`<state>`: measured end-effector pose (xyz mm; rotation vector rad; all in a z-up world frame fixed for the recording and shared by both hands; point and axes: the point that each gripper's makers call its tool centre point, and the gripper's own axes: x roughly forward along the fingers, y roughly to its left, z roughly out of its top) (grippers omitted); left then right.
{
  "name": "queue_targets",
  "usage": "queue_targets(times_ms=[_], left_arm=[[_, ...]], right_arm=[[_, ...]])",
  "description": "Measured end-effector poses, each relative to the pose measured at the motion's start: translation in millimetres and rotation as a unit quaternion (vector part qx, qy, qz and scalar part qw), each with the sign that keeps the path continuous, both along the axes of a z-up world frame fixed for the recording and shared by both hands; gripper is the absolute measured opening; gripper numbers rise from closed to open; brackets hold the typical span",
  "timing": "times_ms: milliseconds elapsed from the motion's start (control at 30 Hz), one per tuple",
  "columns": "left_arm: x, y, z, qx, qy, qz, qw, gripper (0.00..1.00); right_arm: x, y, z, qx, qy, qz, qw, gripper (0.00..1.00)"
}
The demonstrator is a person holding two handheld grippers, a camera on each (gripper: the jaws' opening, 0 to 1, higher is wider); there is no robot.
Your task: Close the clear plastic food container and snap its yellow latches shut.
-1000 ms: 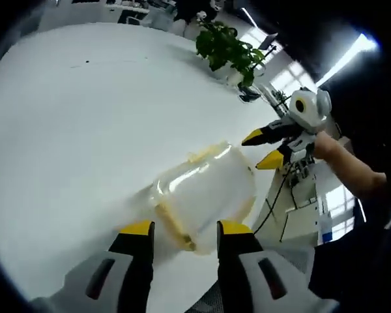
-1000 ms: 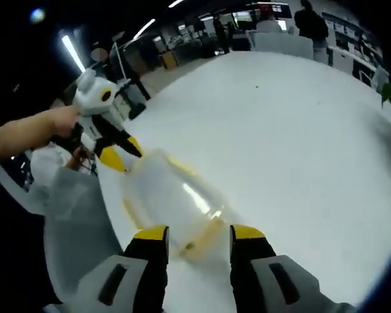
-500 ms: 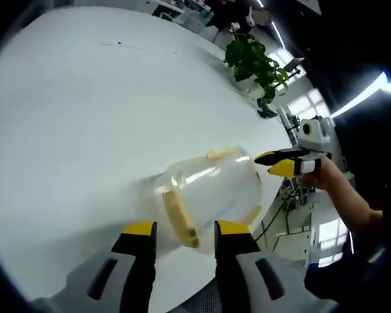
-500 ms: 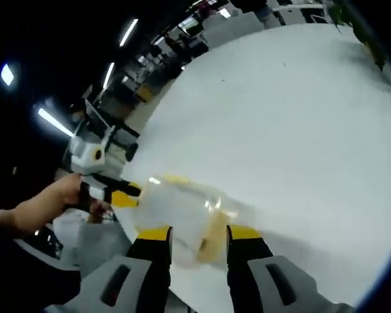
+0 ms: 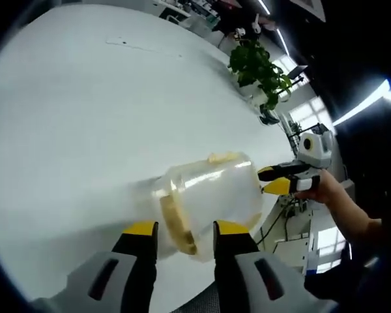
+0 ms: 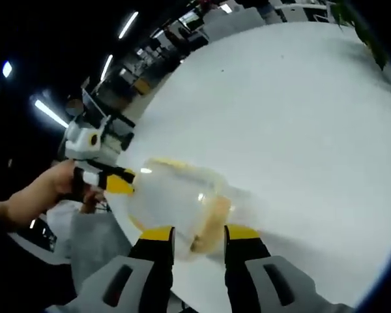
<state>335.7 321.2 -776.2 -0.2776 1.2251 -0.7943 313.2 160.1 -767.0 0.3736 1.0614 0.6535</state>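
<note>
Two yellow-tipped jaws of the left gripper (image 5: 181, 229) stand parted before the clear container (image 5: 208, 199) on the white table (image 5: 85, 117). Right gripper view: the right gripper (image 6: 194, 233), likewise open, faces its yellow latch (image 6: 208, 225).

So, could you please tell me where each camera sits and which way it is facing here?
Left gripper view: rides the left tongs, looking across the container toward the right tongs and the hand holding them.
Right gripper view: rides the right tongs, facing the opposite way, with the left tongs beyond.
Shared: the clear container with yellow latches and the white table.
</note>
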Motion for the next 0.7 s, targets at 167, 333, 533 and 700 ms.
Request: queue_targets(times_ms=[167, 333, 533, 700], left_arm=[[-2.7, -9.1, -2.6, -0.003, 0.001, -0.016, 0.9999, 0.32], [-2.6, -17.6, -4.3, -0.014, 0.000, -0.012, 0.9998, 0.34], [-2.0, -16.5, -5.0, -0.004, -0.001, -0.002, 1.0000, 0.33], [-2.2, -18.3, -4.4, 0.003, 0.000, -0.005, 1.0000, 0.32]], right_arm=[[2.2, -2.2, -2.4, -0.016, 0.008, -0.010, 0.9998, 0.25], [2.5, 0.4, -8.8, -0.030, 0.015, -0.016, 0.9993, 0.26], [-0.4, 1.0, -7.2, -0.045, 0.012, -0.004, 0.9989, 0.24], [-0.8, 1.6, -6.9, -0.053, 0.008, 0.000, 0.9986, 0.21]])
